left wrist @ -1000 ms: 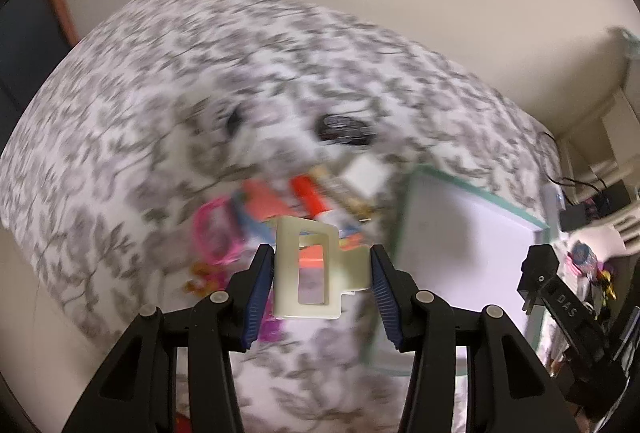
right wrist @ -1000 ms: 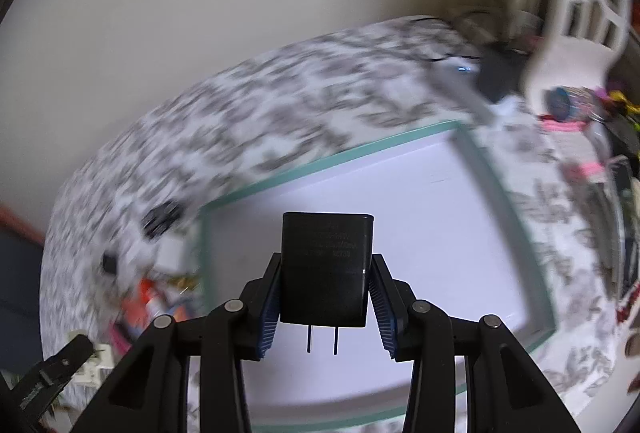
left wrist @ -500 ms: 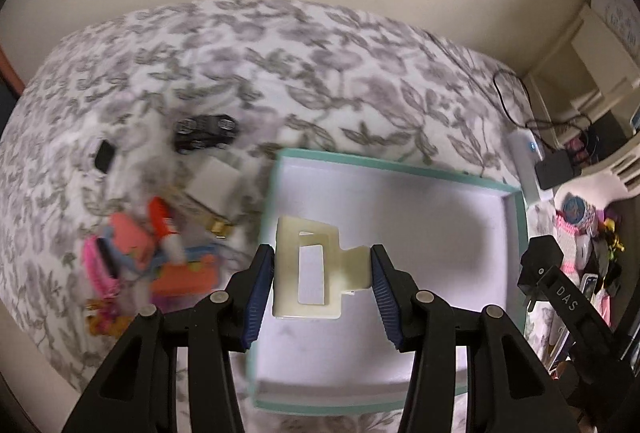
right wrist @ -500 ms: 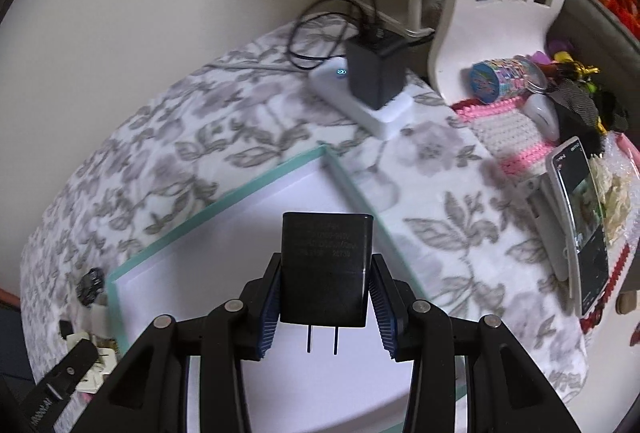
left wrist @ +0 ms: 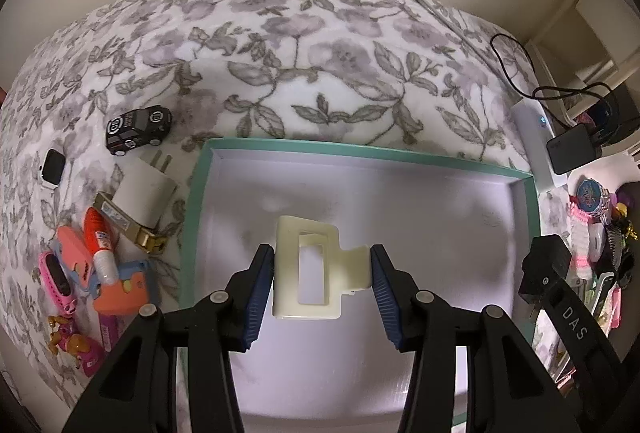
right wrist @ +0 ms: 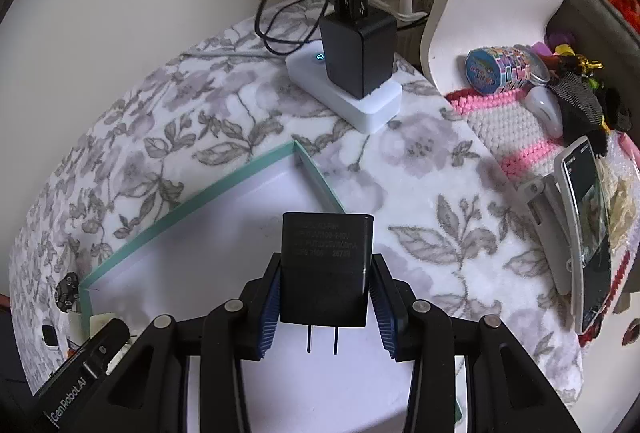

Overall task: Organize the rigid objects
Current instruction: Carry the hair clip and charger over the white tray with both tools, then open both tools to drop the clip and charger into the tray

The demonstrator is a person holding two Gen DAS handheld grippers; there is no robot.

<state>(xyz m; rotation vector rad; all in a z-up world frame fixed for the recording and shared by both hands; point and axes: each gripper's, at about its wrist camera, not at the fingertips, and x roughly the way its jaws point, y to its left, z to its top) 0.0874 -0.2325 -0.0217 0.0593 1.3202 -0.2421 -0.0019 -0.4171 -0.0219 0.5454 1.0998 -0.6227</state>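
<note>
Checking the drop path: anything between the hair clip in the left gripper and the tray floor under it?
Nothing. In the left wrist view the hair clip hangs over a bare white patch of the tray, with no other item inside.

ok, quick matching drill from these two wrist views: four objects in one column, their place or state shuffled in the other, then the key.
Things:
1. cream hair clip
2. black charger
3. toy car
4. white plug

Places:
A. on the floral cloth, far left of the tray
B. clamped in the right gripper
C. lying by the tray's left wall
D. clamped in the left gripper

Pairs: 1-D, 2-B, 3-A, 4-C
</note>
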